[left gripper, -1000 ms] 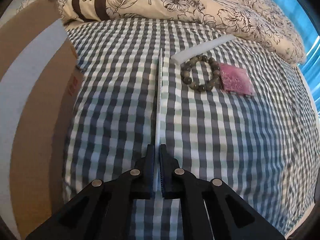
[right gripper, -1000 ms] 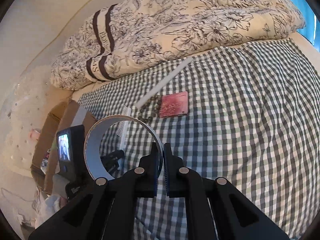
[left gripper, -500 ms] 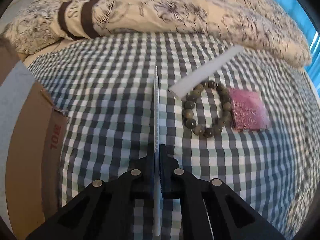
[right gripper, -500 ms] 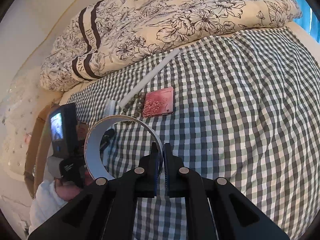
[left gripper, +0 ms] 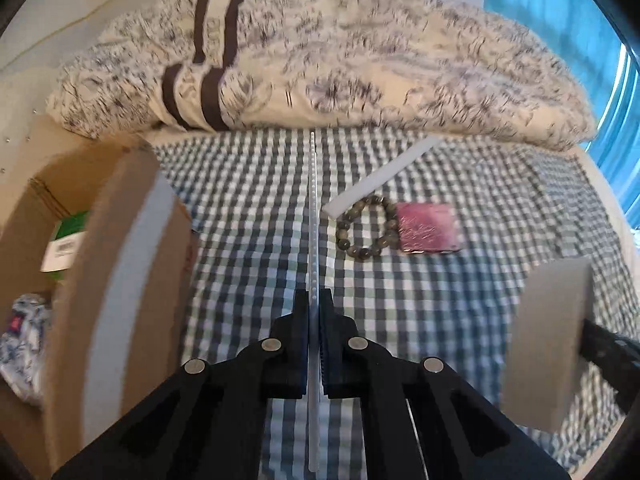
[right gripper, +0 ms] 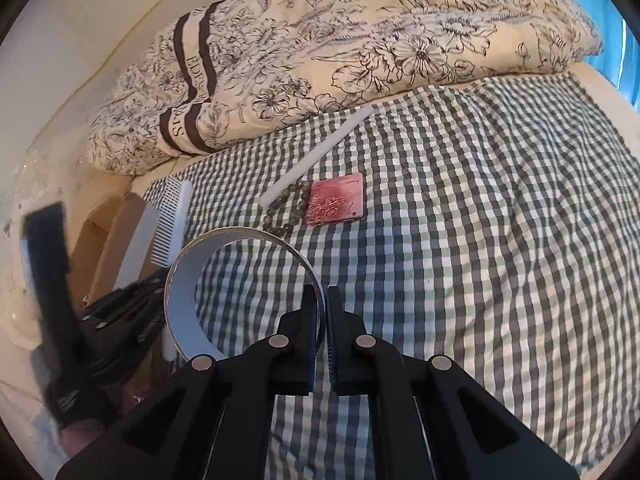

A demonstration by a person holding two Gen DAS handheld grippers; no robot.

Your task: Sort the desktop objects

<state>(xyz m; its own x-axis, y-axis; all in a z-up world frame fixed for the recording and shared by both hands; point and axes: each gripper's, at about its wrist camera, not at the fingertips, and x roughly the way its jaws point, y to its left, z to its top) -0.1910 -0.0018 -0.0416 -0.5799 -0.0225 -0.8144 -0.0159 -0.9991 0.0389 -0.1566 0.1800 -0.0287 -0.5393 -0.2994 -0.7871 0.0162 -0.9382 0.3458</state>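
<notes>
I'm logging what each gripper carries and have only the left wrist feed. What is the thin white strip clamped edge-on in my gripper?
Observer: The right wrist view shows its side. It is a white comb with a row of fine teeth, held in the left gripper.
Operator: And the pale blurred slab at my right edge?
Observer: It is a wide curved band. The right gripper is shut on its wall.
Operator: Is the pink card plain?
Observer: No. The pink card has a flower pattern on it, sharp in that view.
</notes>
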